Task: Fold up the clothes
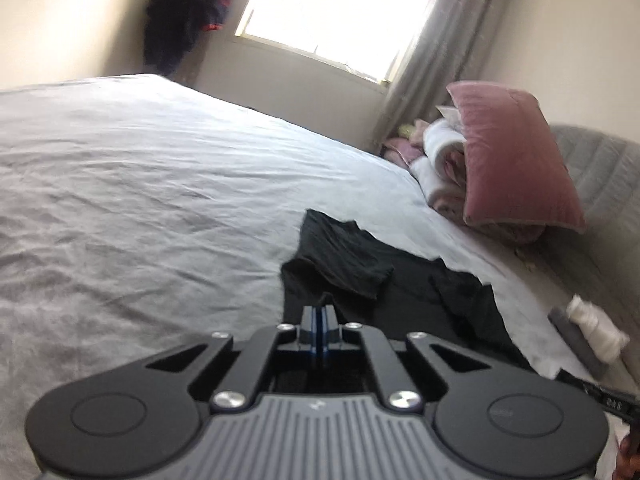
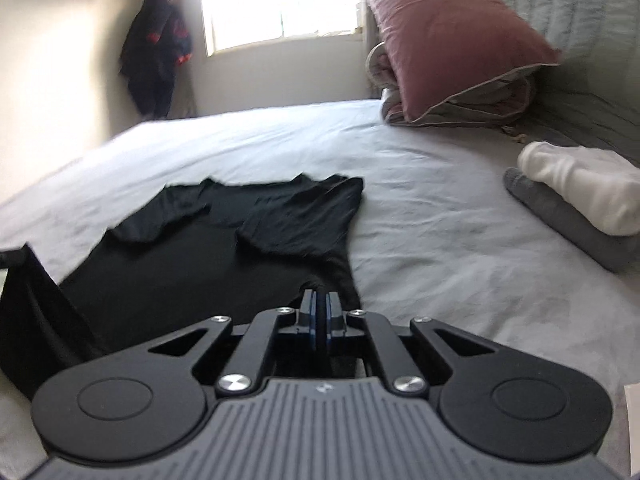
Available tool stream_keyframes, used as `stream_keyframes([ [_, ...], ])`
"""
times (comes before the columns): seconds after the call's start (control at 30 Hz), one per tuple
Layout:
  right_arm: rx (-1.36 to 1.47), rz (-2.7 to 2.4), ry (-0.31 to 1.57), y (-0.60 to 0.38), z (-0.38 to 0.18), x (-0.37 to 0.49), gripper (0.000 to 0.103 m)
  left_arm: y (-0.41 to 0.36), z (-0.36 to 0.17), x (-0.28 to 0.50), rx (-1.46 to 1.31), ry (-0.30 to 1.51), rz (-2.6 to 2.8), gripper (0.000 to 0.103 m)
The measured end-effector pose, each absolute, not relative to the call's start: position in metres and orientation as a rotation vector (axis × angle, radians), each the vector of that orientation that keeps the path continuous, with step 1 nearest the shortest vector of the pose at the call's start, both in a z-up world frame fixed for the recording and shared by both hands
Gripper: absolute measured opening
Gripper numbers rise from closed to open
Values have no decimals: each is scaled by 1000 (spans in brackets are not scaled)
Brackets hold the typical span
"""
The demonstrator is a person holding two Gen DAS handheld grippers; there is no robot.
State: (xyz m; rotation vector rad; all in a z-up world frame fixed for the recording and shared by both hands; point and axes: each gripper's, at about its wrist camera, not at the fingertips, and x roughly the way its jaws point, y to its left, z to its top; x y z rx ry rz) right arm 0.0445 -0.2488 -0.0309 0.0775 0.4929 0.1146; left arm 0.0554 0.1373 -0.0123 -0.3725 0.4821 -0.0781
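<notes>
black shirt (image 2: pixel 224 248) is lying spread on the bed (image 2: pixel 420 208), sleeves folded inward, stretching ahead of both sets of fingers. left gripper (image 1: pixel 319 312) is pinching its near hem, fingers pressed together on cloth; right gripper (image 2: pixel 320 304) is pinching the hem likewise. folded towels (image 2: pixel 580 204) are sitting right of the right fingers.

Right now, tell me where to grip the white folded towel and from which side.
Take the white folded towel at its rounded near-left end, approaching from the left over bare sheet. That end overhangs the grey folded cloth beneath, so fingers can likely straddle it without catching the grey layer.
</notes>
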Motion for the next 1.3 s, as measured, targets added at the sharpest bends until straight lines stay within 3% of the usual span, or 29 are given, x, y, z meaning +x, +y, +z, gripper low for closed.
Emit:
stream_keyframes([
  [0.33, 85, 67, 483, -252, -33, 55, 4, 140, -25, 72, -395, 556, -9, 4],
  [0.37, 97, 81, 503, -253, -34, 57, 14, 141, -27, 73, -399, 574, -15, 6],
  [0.43, 123, 107, 544, -254, -35, 59, 19, 143, -30, 76, -415, 612, -30, 16],
  [0.5, 120, 109, 566, -253, -38, 60, 41, 145, -34, 78, -435, 644, -41, 23],
  [0.57, 113, 107, 585, -252, -41, 61, 44, 148, -37, 83, -443, 695, -43, 26],
  [0.93, 108, 145, 688, -245, -47, 82, 43, 144, -47, 94, -364, 731, -75, 24],
  [0.97, 92, 137, 684, -243, -51, 80, 32, 142, -48, 94, -351, 721, -79, 23],
  [1.0, 74, 127, 675, -242, -56, 78, 15, 140, -48, 94, -345, 711, -90, 19],
  [1.07, 39, 110, 652, -239, -59, 75, 9, 139, -47, 95, -339, 685, -109, 9],
  [1.1, 21, 105, 630, -237, -58, 72, 5, 139, -47, 94, -336, 669, -106, 7],
  [1.3, -3, 62, 522, -240, -53, 57, 4, 138, -41, 75, -274, 534, -97, 3],
])
